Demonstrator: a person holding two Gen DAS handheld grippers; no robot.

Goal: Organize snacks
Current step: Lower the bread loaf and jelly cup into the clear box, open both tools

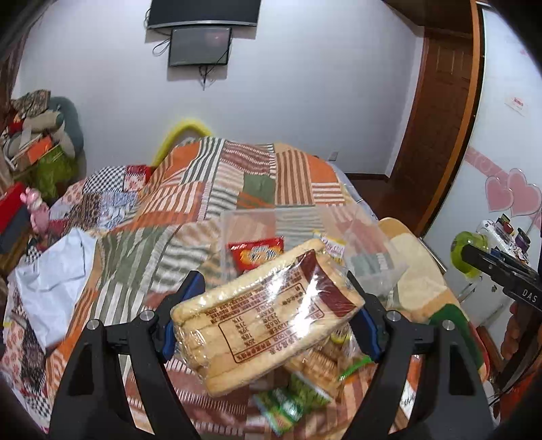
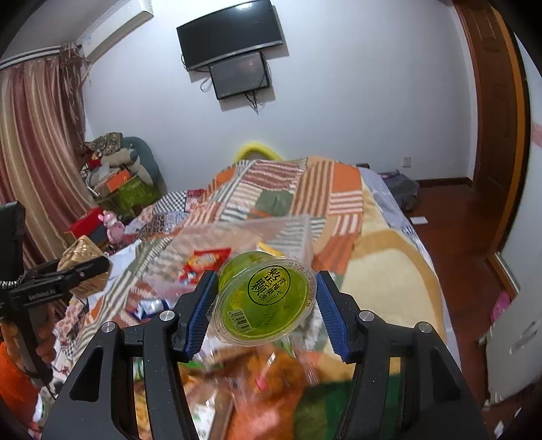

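We see a patchwork quilt [image 1: 210,189] spread across the bed. At twelve o'clock two dark screens [image 2: 233,30] hang on the white wall. At nine o'clock a striped curtain [image 2: 30,142] hangs, with a cluttered pile of boxes [image 2: 118,176] beside it. At three o'clock stands a wooden door [image 1: 440,111].

Two tongs [image 1: 267,314], two wall screens [image 1: 200,45].

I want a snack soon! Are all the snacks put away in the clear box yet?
Not yet. A red snack packet already lies in the clear box on the bed. The left tongs hold a pack of biscuits, and the right tongs hold a green jelly cup, both in the air. More green packets still lie loose below.
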